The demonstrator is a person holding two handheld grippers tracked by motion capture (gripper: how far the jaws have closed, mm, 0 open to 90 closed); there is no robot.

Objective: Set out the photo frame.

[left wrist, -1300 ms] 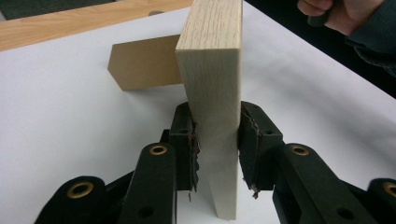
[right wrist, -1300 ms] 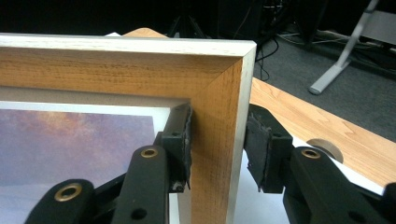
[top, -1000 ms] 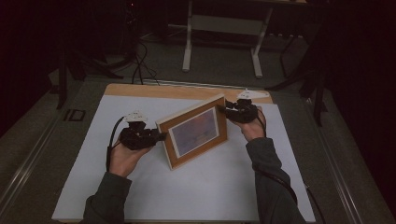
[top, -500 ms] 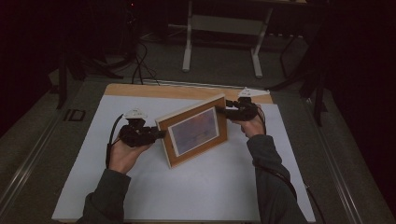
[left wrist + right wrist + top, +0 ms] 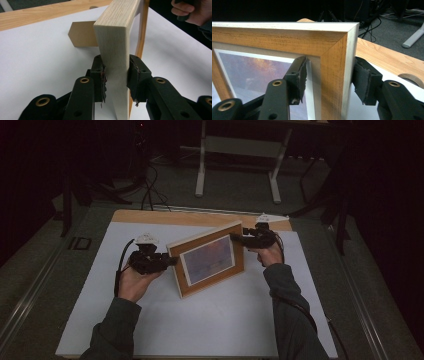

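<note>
above the white table (image 5: 150, 320), both grippers' fingers clamp the upright picture frame (image 5: 207, 260) from opposite ends, forearms angled inward.

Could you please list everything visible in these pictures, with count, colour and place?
picture frame: one, light wood around a purple-orange print, upright mid-table, clamped at both side edges
frame stand: one, brown, behind the frame
white sheet: one, white, covering the table
table: one, pale wood, strip showing at far edge
metal stand: one, grey, on floor beyond the table
left gripper: one, black, on frame's left edge
right gripper: one, black, at frame's upper right corner
sleeves: two, dark green, bottom
</note>
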